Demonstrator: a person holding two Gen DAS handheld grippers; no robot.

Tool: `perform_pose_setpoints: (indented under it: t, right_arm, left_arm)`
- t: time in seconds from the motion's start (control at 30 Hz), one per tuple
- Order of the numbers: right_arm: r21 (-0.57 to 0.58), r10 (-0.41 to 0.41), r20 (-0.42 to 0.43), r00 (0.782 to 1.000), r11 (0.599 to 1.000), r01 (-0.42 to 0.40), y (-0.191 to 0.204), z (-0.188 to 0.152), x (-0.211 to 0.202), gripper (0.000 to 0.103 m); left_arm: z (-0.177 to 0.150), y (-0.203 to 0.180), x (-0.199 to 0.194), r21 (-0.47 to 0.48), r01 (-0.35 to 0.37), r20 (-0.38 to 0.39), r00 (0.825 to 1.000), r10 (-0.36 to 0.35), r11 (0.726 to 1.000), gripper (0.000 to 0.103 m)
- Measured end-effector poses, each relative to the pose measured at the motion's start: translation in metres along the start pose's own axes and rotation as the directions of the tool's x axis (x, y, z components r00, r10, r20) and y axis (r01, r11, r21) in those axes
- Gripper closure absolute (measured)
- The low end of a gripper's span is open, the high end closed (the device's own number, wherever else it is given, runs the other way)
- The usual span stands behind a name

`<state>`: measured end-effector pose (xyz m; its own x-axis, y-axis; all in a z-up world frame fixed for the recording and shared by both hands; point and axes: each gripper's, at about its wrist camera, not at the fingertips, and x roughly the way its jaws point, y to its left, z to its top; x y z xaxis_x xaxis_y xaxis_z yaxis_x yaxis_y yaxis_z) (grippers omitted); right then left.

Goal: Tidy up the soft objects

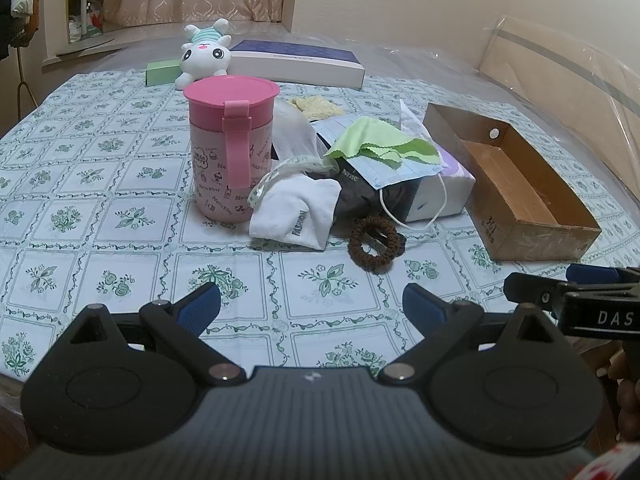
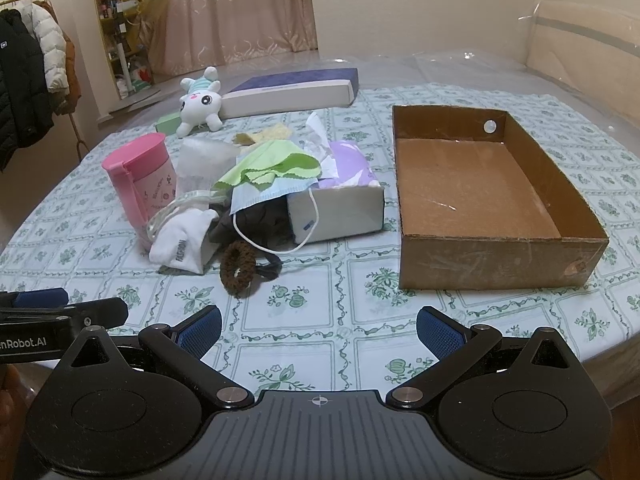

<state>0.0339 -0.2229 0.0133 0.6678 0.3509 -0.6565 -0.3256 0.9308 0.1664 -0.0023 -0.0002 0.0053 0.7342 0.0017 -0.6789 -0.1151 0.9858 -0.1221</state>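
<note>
A heap of soft things lies mid-table: a white sock [image 1: 294, 210] [image 2: 182, 244], a brown scrunchie [image 1: 374, 240] [image 2: 239, 266], a green cloth [image 1: 382, 144] [image 2: 272, 166] on a blue face mask [image 1: 394, 170] [image 2: 266, 196], and dark fabric [image 2: 256, 220] underneath. A white plush bunny [image 1: 206, 54] [image 2: 200, 104] lies at the back. An empty cardboard box [image 1: 516, 184] [image 2: 492, 196] stands to the right. My left gripper [image 1: 312, 304] and my right gripper [image 2: 318, 328] hover near the table's front edge, both open with nothing between the fingers.
A pink lidded cup [image 1: 230, 148] [image 2: 140, 178] stands left of the heap. A tissue pack [image 1: 440, 192] [image 2: 340, 204] lies under the mask. A flat blue and white box [image 1: 298, 62] [image 2: 292, 88] and a small green box [image 1: 160, 72] sit at the back. Coats [image 2: 28, 76] hang far left.
</note>
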Motion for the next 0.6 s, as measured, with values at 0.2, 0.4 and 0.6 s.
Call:
perform_pose_setpoints:
  t: [0.2, 0.4, 0.6]
  right_arm:
    - [0.0, 0.0, 0.0, 1.0, 1.0, 0.0, 0.0, -0.0006, 0.0004, 0.0]
    - [0.0, 0.0, 0.0, 1.0, 1.0, 0.0, -0.0003, -0.0001, 0.0009, 0.0]
    - [0.001, 0.001, -0.001, 1.0, 1.0, -0.001, -0.0001, -0.001, 0.0017, 0.0]
  left_arm:
    - [-0.0002, 0.0011, 0.0008, -0.004, 0.003, -0.002, 1.0, -0.003, 1.0, 0.006]
    - [-0.001, 0.0037, 0.0013, -0.007, -0.001, 0.0, 1.0, 0.001, 1.0, 0.006]
    - [0.0007, 0.0072, 0.0034, -0.009, -0.003, 0.005, 1.0, 0.003, 1.0, 0.006]
